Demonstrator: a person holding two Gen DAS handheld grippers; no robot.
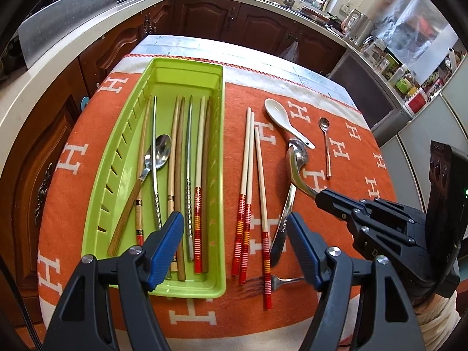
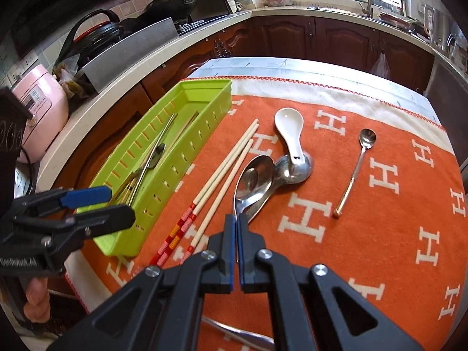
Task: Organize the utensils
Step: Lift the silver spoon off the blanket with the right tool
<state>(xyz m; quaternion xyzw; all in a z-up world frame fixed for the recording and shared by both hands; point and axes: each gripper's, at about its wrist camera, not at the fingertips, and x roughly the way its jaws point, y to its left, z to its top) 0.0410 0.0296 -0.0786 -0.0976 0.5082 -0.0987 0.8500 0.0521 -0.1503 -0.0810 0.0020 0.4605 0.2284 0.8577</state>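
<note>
R gripper (image 2: 236, 234) fingers clamped on steel spoon (image 2: 254, 181) handle, bowl lifted over orange cloth (image 2: 380, 234) w/ chopsticks (image 2: 222, 172) beside. L gripper (image 1: 234, 248) fingers wide, near green tray (image 1: 187, 67).

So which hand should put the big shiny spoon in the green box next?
The right. The right gripper is already shut on the big spoon, lifted over the orange cloth. The left gripper hangs open and empty by the green tray, so it would have to take the spoon over first.
</note>
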